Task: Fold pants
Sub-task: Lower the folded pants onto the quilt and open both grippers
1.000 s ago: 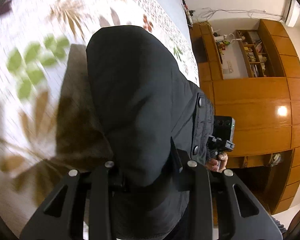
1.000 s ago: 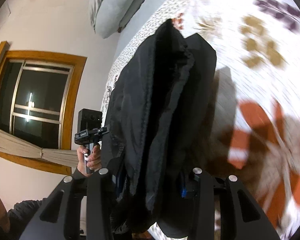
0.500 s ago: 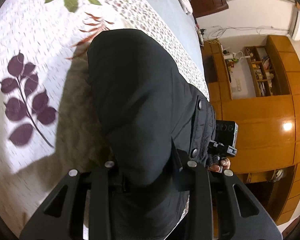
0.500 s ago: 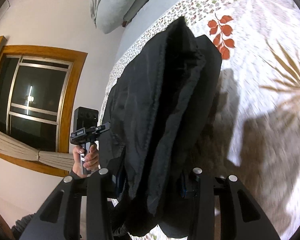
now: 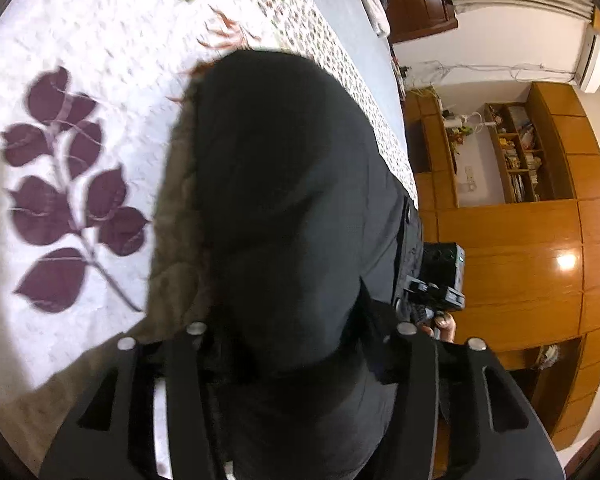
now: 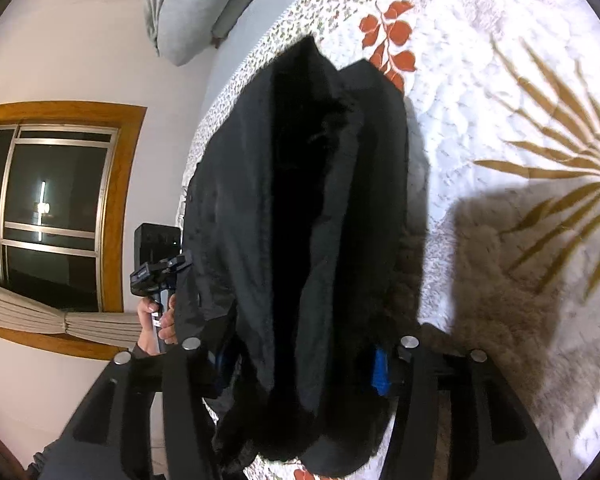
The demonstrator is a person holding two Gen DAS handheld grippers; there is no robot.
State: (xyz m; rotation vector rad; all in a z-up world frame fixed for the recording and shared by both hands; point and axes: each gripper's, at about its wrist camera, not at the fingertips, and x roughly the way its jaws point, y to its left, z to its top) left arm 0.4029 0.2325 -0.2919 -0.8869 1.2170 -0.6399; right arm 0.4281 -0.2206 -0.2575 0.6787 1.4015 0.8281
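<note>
Black pants (image 5: 284,200) hang folded from both grippers above a bed. My left gripper (image 5: 296,360) is shut on one end of the waistband, and the cloth fills the view between its fingers. My right gripper (image 6: 300,368) is shut on the other end of the pants (image 6: 300,200), whose layers hang doubled with a dark fold down the middle. Each wrist view shows the other hand-held gripper beside the pants: the right one in the left view (image 5: 440,276), the left one in the right view (image 6: 156,256).
The bed has a white quilt with purple leaves (image 5: 64,216), red leaves (image 6: 392,40) and tan fronds (image 6: 560,176). A grey pillow (image 6: 188,8) lies at its head. A wooden wardrobe and shelves (image 5: 520,240) stand on one side, a window (image 6: 52,200) on the other.
Both grippers have carried the hanging pants along over the bed; the quilt pattern under them has shifted. The grip on the pants has not changed.
</note>
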